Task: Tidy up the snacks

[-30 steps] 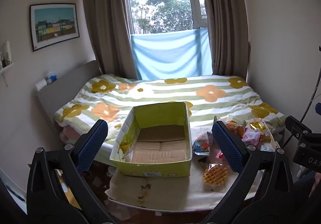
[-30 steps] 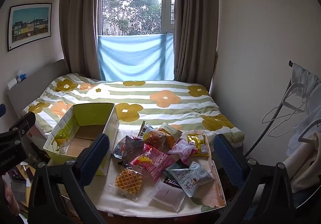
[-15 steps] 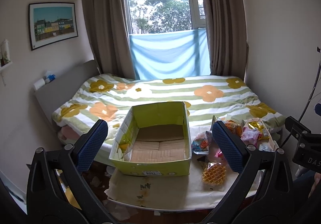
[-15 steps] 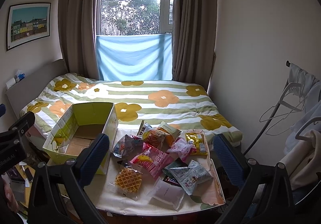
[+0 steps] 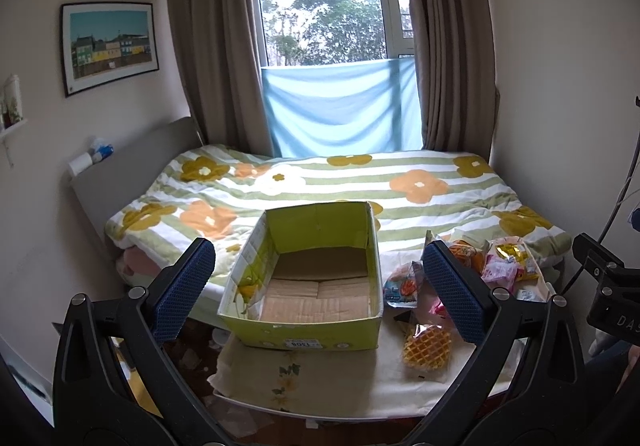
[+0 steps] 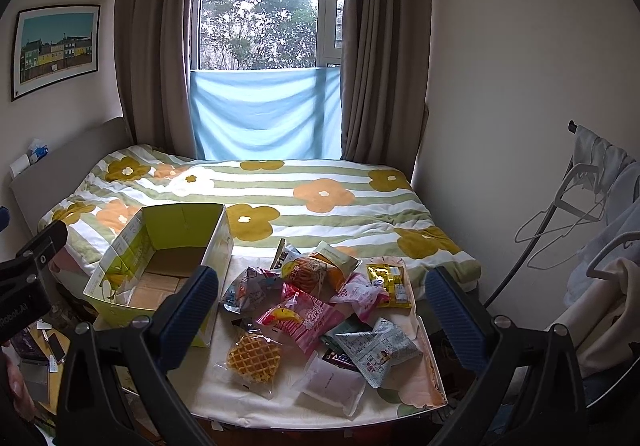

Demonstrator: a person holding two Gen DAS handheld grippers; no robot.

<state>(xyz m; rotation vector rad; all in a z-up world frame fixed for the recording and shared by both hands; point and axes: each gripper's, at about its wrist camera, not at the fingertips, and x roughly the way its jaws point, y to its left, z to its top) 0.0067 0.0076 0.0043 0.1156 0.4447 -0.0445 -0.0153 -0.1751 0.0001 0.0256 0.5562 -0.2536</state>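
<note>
Cardboard box: open, empty, on the table, framed between the spread fingers of the left gripper. Snack packets: heaped right of the box, waffle nearest, between the right gripper's spread, empty fingers.

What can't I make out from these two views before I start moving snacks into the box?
- Left wrist view: most of the snack pile is hidden by the left tool's right finger.
- Right wrist view: the box floor's near part is hidden by its own wall and the right tool's left finger.
- Packet print is too small to read.
- The dark wrapper is mostly buried.
</note>
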